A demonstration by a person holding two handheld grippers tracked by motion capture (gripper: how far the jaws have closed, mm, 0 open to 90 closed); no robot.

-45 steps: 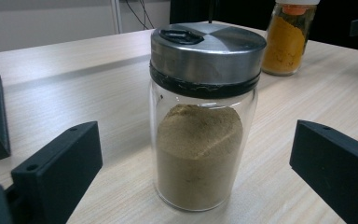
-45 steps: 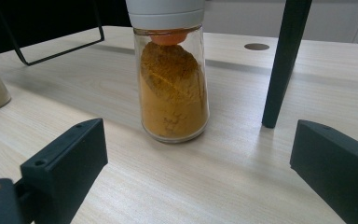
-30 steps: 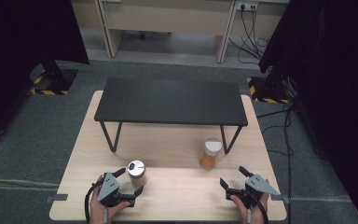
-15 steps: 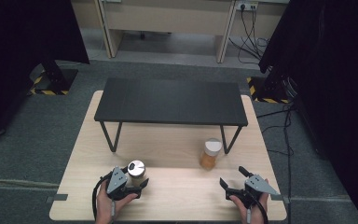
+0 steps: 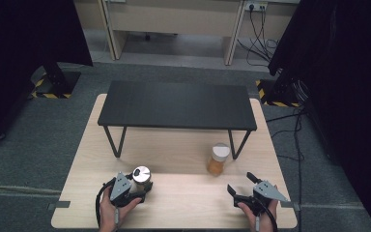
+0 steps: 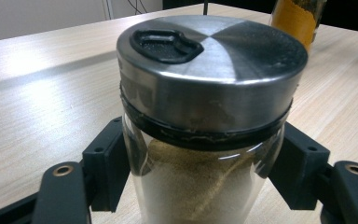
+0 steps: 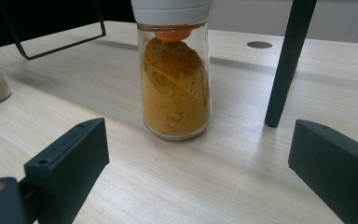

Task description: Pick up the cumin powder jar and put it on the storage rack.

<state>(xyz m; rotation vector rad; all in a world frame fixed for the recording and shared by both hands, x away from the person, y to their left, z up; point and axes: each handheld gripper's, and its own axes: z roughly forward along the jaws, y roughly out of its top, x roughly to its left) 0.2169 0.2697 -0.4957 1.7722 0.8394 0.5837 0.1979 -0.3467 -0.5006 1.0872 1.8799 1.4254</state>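
The steel-lidded jar point(image 6: 205, 121) stands upright between the two black jaws of the left gripper point(image 5: 136, 189), which have just been closing and now press on its glass sides below the lid, one pad on each flank. In the high view this jar point(image 5: 141, 177) sits near the front edge of the wooden table point(image 5: 183, 154), toward its front left corner, with the person's left hand point(image 5: 113, 210) just behind it at the edge.

The jar is clear glass, filled most of the way with a pale, sandy powder. Its lid is brushed metal, round and flat on top, with a black flip tab set into one side and a dark seal ring where the lid meets the glass.

Farther right, well apart from that jar, stands a second jar point(image 5: 218, 159) with a white cap and orange-yellow powder, upright on the table just beside the front right leg of the black shelf point(image 5: 176, 104) that spans the table's back half. In the right gripper view this orange jar point(image 7: 175, 79) stands ahead of the jaws, apart from them, with the black leg point(image 7: 286, 60) to one side.

The right gripper point(image 5: 246, 186) rests near the front right corner, jaws spread wide with nothing between them, held by the right hand point(image 5: 258, 215).
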